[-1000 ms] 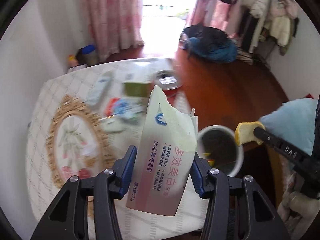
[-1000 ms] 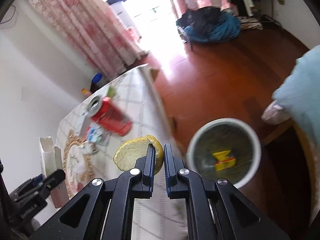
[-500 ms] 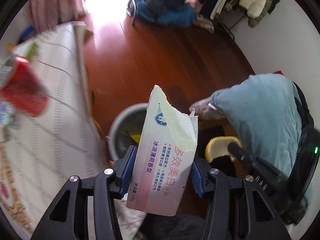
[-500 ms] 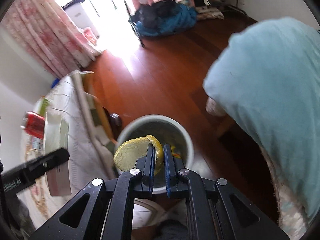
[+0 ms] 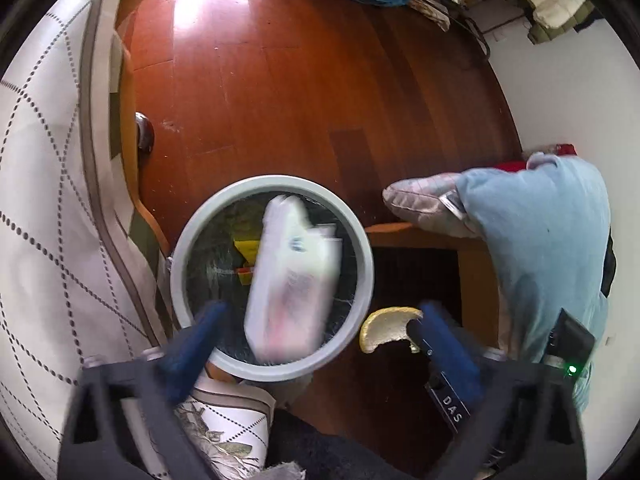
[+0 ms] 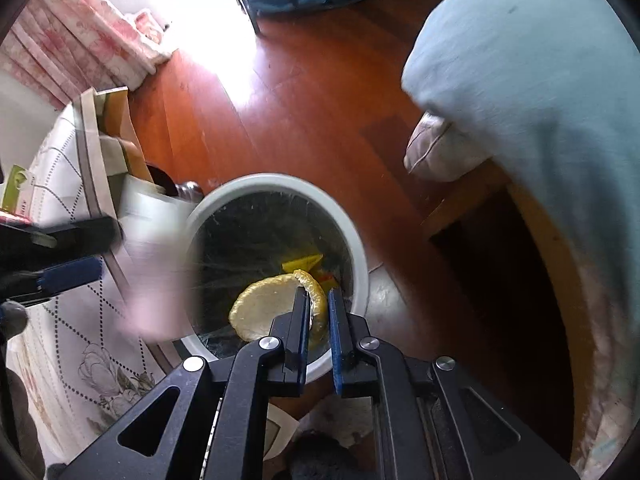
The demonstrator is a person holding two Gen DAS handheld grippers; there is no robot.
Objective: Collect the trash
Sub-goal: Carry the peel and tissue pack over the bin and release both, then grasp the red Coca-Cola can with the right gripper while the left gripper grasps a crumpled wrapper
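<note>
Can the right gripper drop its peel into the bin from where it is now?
Probably yes. The right gripper holds the yellow peel over the bin opening; only the falling white carton shares that space.

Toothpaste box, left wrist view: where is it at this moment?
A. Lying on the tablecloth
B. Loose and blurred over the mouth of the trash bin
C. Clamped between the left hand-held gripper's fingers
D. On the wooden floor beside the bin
B. The toothpaste box shows motion-blurred over the mouth of the trash bin, with the left hand-held gripper spread wide and touching nothing.
</note>
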